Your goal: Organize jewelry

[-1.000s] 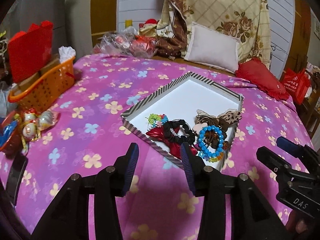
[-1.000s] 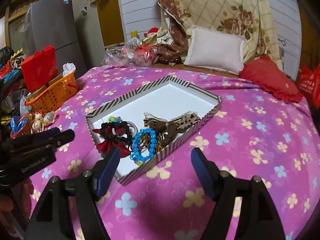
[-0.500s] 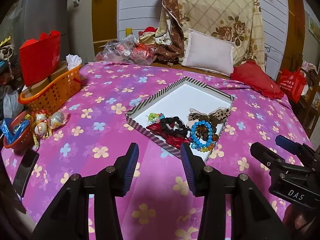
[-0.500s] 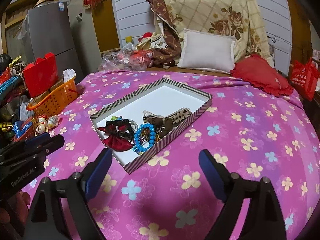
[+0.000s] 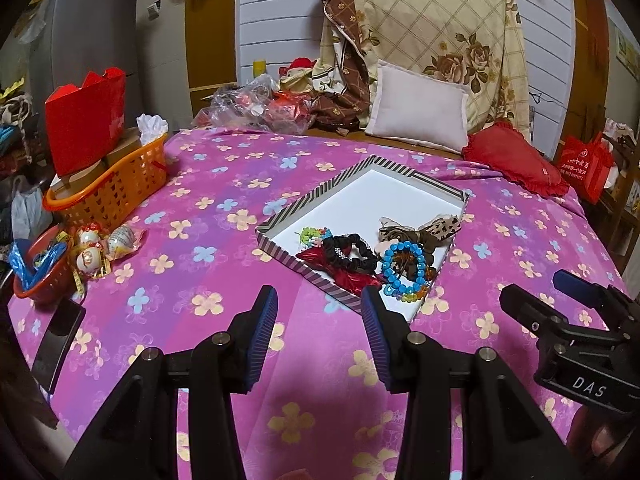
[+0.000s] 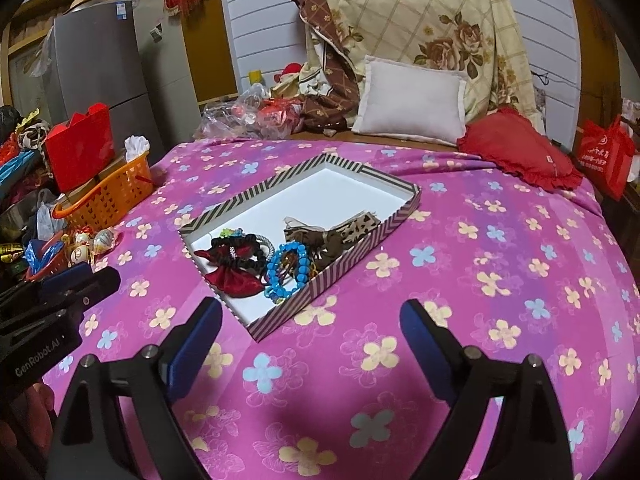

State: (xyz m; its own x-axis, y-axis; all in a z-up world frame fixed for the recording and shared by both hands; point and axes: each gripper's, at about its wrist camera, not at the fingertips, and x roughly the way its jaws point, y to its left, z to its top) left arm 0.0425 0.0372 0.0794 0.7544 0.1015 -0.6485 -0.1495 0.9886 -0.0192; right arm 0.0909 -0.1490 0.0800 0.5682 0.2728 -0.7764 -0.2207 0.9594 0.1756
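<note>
Left wrist view shows you the striped tray (image 5: 400, 168) lying on the bed (image 5: 208, 184) with its pink flowered cover, and all the jewelry you can see sits bunched in the tray's near corner. A blue bead bracelet (image 5: 402, 266) lies beside a black scrunchie (image 5: 352, 254) that rests on a red bow (image 5: 348, 278); a leopard-print bow (image 5: 430, 232) lies behind them, and a small green and blue piece (image 5: 314, 234) sits at the left of the heap. The far half of the tray is bare white.

Your left gripper (image 5: 320, 316) hangs above the cover just short of the tray's near corner, jaws parted and holding nothing. In the right wrist view your right gripper (image 6: 312, 328) is spread wider, also holding nothing, with the same corner between its fingers.

This scene fits two stages: the pieces gathered in the tray as the finished job, or a heap waiting to be spread out. If you go in for any piece, I judge the tangle to be the risk. The bracelet overlaps the brown ribbons, so come down on its outer edge, close on the beads only, and lift slowly so nothing trails. Keep your other gripper clear of the tray's thin wall, which looks light enough to slide.
</note>
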